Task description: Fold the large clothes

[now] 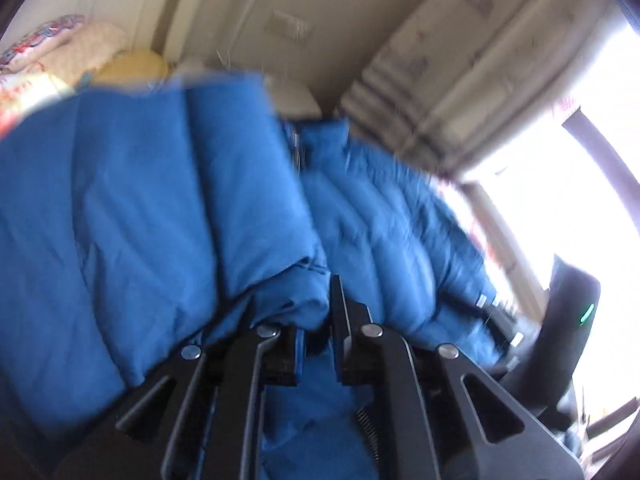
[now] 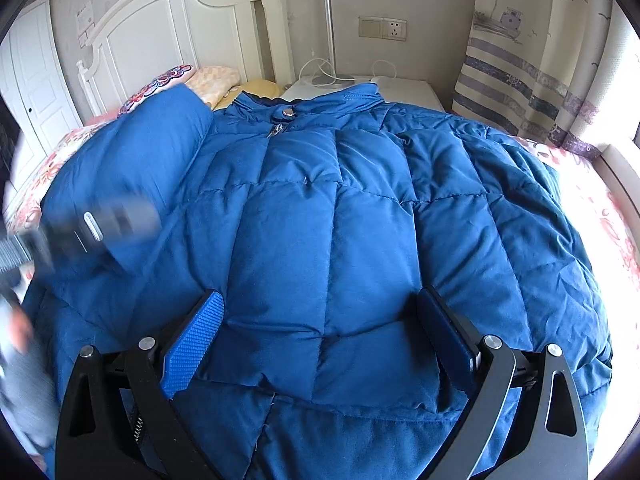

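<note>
A large blue quilted down jacket (image 2: 340, 220) lies front up on a bed, collar toward the headboard. My right gripper (image 2: 320, 304) is open, its fingers spread over the jacket's lower front. My left gripper (image 1: 304, 300) is shut on a fold of the jacket's blue fabric (image 1: 280, 276) and holds it up; that view is motion-blurred. In the right wrist view the left gripper (image 2: 100, 224) shows blurred at the left, with the jacket's sleeve (image 2: 132, 152) lifted over the body.
The bed has a floral sheet (image 2: 600, 216), pillows (image 2: 212, 80) and a white headboard (image 2: 168, 28). A white nightstand (image 2: 400, 88) with a lamp pole (image 2: 329, 24) stands behind. A striped curtain (image 2: 528, 60) hangs at the right by a bright window.
</note>
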`<state>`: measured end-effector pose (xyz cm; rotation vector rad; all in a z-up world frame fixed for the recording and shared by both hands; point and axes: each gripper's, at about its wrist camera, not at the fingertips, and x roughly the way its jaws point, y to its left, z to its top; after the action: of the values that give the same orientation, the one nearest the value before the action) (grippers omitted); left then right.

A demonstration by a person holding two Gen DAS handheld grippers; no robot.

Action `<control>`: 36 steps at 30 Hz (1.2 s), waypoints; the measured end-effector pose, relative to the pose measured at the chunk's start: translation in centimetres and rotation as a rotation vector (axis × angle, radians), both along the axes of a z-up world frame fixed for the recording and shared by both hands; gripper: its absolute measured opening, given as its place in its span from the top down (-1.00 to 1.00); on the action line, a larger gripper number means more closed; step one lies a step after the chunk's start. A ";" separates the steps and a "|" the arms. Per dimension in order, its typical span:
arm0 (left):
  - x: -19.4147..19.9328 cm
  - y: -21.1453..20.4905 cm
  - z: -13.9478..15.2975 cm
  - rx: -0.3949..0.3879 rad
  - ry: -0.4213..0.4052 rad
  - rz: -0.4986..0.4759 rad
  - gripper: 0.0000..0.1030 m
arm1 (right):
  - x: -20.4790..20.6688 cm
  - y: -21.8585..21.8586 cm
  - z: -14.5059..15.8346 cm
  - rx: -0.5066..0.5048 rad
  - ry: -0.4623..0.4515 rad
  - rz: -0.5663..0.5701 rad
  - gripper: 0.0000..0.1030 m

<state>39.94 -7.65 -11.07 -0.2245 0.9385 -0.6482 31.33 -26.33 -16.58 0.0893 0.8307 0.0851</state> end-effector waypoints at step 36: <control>-5.9 18.9 0.9 0.044 -0.161 0.662 -0.08 | -6.4 6.9 5.1 -0.155 -0.359 0.224 -0.68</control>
<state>34.01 11.22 -10.16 -0.4135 0.6643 -0.0324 24.91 -19.41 -11.44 -0.1618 0.4830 0.2400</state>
